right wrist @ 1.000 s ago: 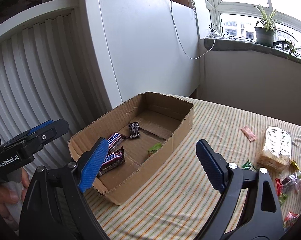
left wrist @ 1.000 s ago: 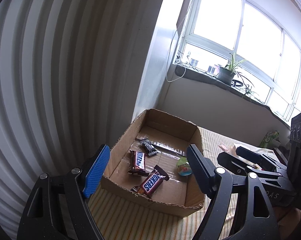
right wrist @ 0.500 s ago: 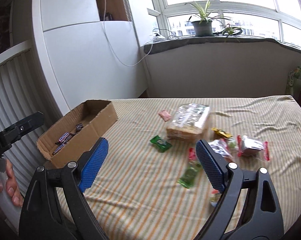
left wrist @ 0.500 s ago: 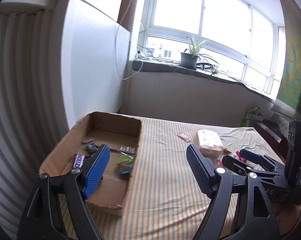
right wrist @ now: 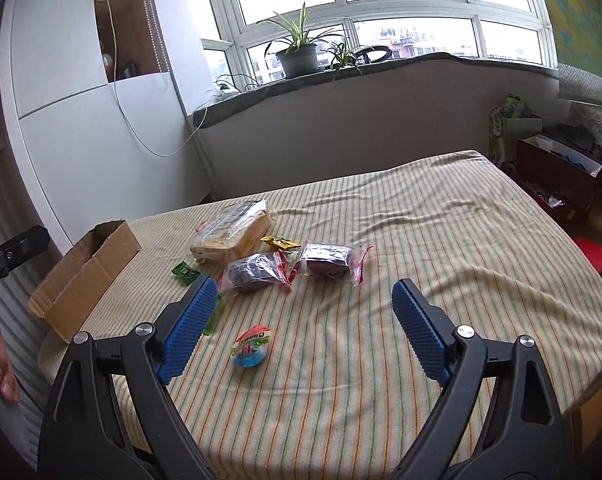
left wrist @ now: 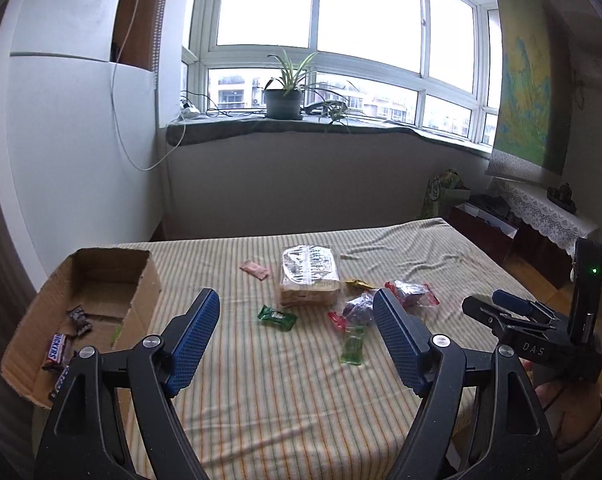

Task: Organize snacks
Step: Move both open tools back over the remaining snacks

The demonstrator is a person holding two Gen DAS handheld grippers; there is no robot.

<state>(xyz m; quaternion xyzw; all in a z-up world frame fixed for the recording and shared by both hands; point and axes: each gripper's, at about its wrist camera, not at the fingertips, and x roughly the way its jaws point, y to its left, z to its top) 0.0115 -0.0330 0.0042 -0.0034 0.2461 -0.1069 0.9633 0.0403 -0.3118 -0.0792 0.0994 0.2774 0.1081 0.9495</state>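
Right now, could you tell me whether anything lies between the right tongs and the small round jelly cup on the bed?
Nothing visible does. The jelly cup lies alone on the striped cover, just ahead of the open right tongs, nearer their left finger.

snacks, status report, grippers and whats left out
Left gripper open, empty. Right gripper open over jelly cup. Cardboard box part-filled. Nothing blocking.

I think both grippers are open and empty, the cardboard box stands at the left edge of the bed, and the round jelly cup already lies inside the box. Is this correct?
Not quite. The round jelly cup is not inside the cardboard box; the right wrist view shows it lying on the striped bed cover, between the fingers of the right gripper. The rest holds: the left gripper is open and empty too.
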